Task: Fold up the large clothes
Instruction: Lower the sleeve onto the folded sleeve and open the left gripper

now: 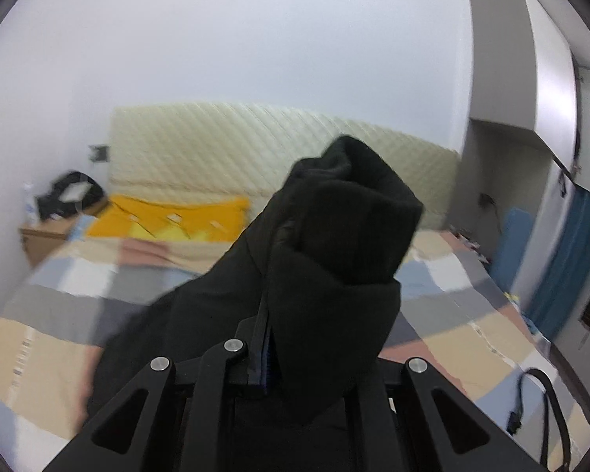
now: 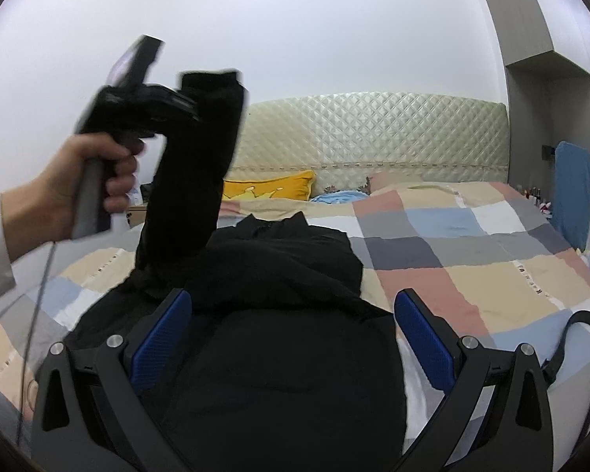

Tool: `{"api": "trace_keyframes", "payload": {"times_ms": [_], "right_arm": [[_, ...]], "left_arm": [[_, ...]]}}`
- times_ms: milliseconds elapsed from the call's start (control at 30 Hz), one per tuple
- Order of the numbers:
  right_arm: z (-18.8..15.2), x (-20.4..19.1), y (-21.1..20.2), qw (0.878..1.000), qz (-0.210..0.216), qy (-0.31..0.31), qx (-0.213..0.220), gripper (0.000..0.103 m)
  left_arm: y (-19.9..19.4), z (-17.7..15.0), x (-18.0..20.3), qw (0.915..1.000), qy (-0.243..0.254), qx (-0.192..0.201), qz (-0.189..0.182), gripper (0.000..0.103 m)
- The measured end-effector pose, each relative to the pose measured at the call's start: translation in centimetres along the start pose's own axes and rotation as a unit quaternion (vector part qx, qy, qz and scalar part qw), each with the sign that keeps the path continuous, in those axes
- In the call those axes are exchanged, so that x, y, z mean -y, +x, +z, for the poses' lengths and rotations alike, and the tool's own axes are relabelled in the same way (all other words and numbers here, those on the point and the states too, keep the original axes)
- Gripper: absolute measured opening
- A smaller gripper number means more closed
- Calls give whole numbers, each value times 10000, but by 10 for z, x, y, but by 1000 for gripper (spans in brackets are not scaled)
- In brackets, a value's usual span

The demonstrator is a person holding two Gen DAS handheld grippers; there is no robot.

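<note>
Black sleeve [image 2: 194, 165] pinched in my left gripper [image 1: 269, 338], raised left of the garment's body (right gripper [image 2: 291, 338] gaping above it).

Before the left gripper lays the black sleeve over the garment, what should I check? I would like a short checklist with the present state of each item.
1. Left gripper shut on the sleeve: ok.
2. Sleeve lifted off the bed: ok.
3. Right gripper open, gripping nothing: ok.
4. Black garment body flat: not ok, it is bunched.
5. Sleeve free of twist: cannot tell, the picture is blurred.
</note>
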State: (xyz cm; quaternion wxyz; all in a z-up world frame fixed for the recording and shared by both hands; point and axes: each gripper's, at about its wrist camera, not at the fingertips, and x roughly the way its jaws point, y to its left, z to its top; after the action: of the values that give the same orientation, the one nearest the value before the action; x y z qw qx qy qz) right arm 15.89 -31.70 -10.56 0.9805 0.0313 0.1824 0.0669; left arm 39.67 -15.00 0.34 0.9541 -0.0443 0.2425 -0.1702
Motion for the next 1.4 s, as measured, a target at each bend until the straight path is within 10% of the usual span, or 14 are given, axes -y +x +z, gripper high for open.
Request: {"api": "trace_keyframes", "payload": {"times_ms": [267,667,1400], "right_arm": [[0,24,8,9987,-167,484,-33,103],[-10,48,27,9939,-487,970,-177,103],[-19,51,32,9924,-172,1155,-384,103]], "left_arm": [[74,-79,31,9987,-2,-374,-352,12],[155,-164,59,9974,175,-683,123,13],[129,-162,63,9935,287,-987,498,30]]}}
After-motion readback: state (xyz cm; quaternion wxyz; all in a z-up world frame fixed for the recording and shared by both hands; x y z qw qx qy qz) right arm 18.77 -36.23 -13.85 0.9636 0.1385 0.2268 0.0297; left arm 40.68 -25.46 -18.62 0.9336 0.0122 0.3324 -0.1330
